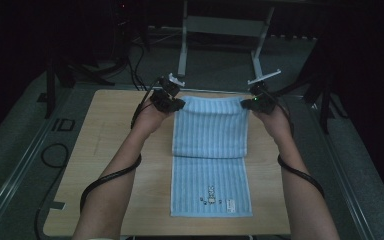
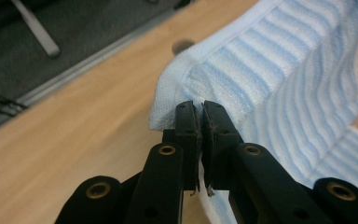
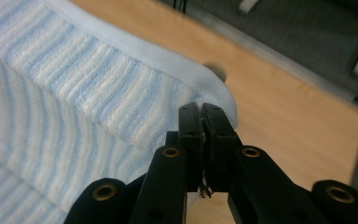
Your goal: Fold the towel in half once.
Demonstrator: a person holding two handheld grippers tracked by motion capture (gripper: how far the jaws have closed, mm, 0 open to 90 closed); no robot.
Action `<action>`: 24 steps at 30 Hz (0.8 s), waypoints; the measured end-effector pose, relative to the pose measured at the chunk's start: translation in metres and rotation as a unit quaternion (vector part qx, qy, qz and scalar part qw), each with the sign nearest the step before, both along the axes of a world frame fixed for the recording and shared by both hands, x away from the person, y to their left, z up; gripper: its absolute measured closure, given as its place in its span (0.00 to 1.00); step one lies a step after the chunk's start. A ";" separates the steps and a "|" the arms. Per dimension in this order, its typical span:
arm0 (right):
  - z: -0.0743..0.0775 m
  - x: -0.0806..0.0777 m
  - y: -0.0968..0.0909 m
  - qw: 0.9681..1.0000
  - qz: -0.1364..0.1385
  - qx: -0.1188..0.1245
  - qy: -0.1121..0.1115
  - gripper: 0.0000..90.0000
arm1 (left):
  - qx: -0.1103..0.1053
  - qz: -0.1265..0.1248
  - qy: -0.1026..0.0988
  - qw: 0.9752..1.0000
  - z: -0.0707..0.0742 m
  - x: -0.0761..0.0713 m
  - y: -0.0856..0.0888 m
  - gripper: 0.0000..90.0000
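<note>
At the desk's [image 1: 105, 150] far edge, your left gripper [image 1: 176, 104] and right gripper [image 1: 245, 103] each pinch a towel [image 1: 211, 135] corner. Both sets of fingers [image 2: 186, 126] press together on the cloth, its far half raised.

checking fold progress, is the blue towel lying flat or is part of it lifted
Partly lifted: the far end of the towel is raised by its two corners, clamped in the left gripper and right gripper; the near half lies flat on the table.

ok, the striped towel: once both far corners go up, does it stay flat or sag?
Probably sags: the blue striped towel already bends where its lifted far half meets the part lying on the table. Likely light: the left tongs and right tongs carry it by thin corner pinches. The ribbed terry looks grippy, so slipping seems unlikely.
</note>
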State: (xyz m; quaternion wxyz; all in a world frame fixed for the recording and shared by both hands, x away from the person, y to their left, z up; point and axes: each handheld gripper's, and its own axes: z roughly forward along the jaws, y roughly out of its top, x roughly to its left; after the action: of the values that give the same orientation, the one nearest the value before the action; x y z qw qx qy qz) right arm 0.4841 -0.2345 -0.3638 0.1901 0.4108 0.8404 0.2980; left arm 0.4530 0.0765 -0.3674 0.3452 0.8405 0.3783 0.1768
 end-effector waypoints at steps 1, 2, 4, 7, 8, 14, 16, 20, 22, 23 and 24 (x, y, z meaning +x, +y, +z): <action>0.000 0.000 0.000 1.000 0.000 0.000 0.000 0.96 | -0.003 0.004 -0.011 1.000 0.007 -0.002 0.001 0.94; 0.008 -0.001 0.000 1.000 0.001 0.001 -0.011 0.96 | -0.009 0.005 -0.020 1.000 0.012 -0.003 0.003 0.94; 0.023 -0.005 0.001 0.999 0.005 0.000 -0.031 0.96 | -0.021 0.010 -0.035 0.999 0.022 -0.008 0.006 0.94; 0.036 -0.016 0.000 0.998 0.017 0.022 -0.053 0.96 | -0.033 0.006 -0.040 0.999 0.025 -0.015 0.011 0.94; 0.037 -0.020 -0.001 0.998 0.023 0.029 -0.057 0.96 | -0.037 0.006 -0.040 0.998 0.023 -0.018 0.012 0.94; 0.018 -0.052 -0.010 0.997 0.050 0.033 -0.058 0.96 | -0.050 -0.035 -0.018 0.998 -0.001 -0.044 0.015 0.94; 0.005 -0.065 -0.015 0.996 0.060 0.035 -0.056 0.96 | -0.050 -0.055 -0.004 0.997 -0.011 -0.056 0.014 0.94; -0.024 -0.093 -0.023 0.995 0.080 0.040 -0.037 0.96 | -0.033 -0.096 0.006 0.995 -0.032 -0.083 0.008 0.94; -0.038 -0.106 -0.025 0.995 0.089 0.041 -0.027 0.96 | -0.033 -0.114 0.017 0.993 -0.043 -0.096 0.006 0.94; -0.050 -0.120 -0.027 0.994 0.096 0.048 -0.021 0.96 | -0.029 -0.117 0.014 0.993 -0.048 -0.103 0.005 0.94; -0.055 -0.128 -0.027 0.993 0.102 0.046 -0.020 0.96 | -0.037 -0.122 0.020 0.992 -0.053 -0.108 0.004 0.94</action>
State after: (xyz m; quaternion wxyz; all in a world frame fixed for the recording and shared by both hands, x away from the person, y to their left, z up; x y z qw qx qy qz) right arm 0.3566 -0.2619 -0.4185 0.1562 0.3250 0.8595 0.3624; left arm 0.3450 0.0809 -0.4202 0.3874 0.8703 0.2860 0.1030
